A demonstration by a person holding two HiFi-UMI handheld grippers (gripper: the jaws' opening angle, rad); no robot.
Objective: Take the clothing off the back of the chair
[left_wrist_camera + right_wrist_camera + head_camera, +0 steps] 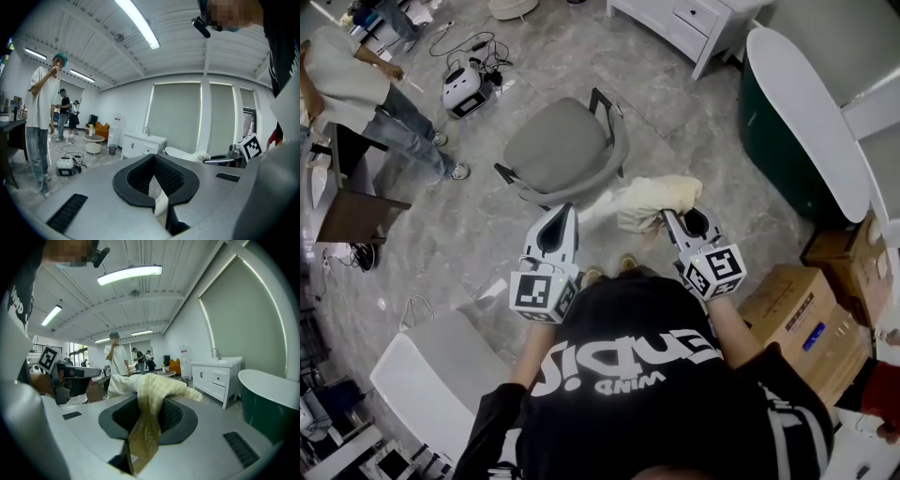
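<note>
Nearest the person, the left gripper [565,220] has its jaws pressed on a thin white fold of the clothing [656,199], and the right gripper [670,223] pinches a thick yellowish bunch of it. The garment hangs between them, just behind the grey chair [558,148]; whether its pale end touches the back rim is unclear. To finish well, hold both pinches firm and draw both ends up and away together, so no loose fabric snags the black armrest [602,101].
</note>
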